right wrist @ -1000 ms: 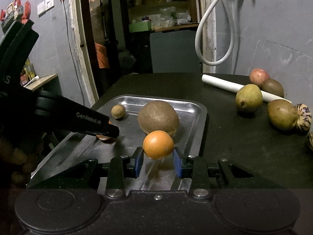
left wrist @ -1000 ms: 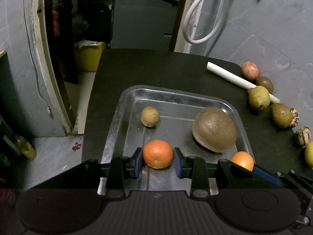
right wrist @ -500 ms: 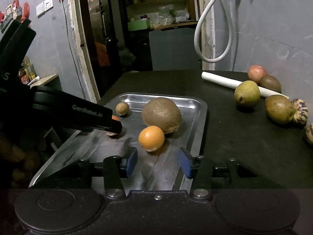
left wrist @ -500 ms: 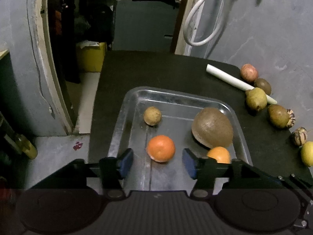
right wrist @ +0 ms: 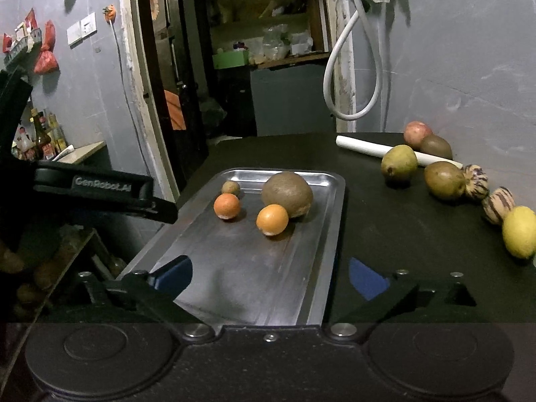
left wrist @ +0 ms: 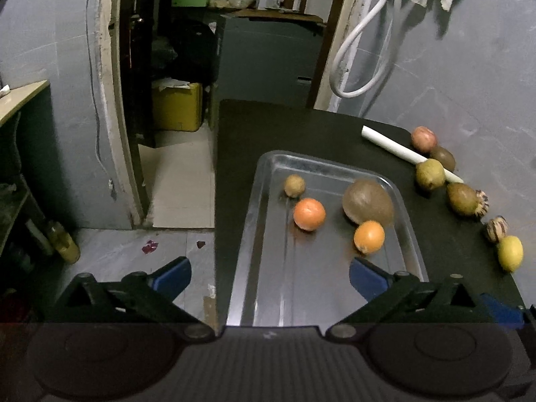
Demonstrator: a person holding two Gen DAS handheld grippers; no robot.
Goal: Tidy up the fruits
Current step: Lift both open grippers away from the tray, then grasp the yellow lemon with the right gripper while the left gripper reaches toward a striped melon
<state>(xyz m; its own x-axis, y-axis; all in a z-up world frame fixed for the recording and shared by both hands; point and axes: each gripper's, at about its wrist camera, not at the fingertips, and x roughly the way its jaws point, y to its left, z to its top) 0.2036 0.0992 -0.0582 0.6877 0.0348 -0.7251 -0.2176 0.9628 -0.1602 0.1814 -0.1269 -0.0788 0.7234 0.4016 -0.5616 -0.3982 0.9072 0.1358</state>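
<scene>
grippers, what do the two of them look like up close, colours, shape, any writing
Both are black plastic. Each tool has two angular fingers with triangular cut-outs, silver screws and blue pads. The left gripper and right gripper each show a ribbed black body with two round discs. In the right wrist view, a left gripper finger bears pale lettering; I cannot read it surely.

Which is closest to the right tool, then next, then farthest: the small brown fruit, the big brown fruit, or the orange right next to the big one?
1. Orange, mid-tray.
2. Big brown fruit, just behind.
3. Small brown fruit, far left corner.
</scene>
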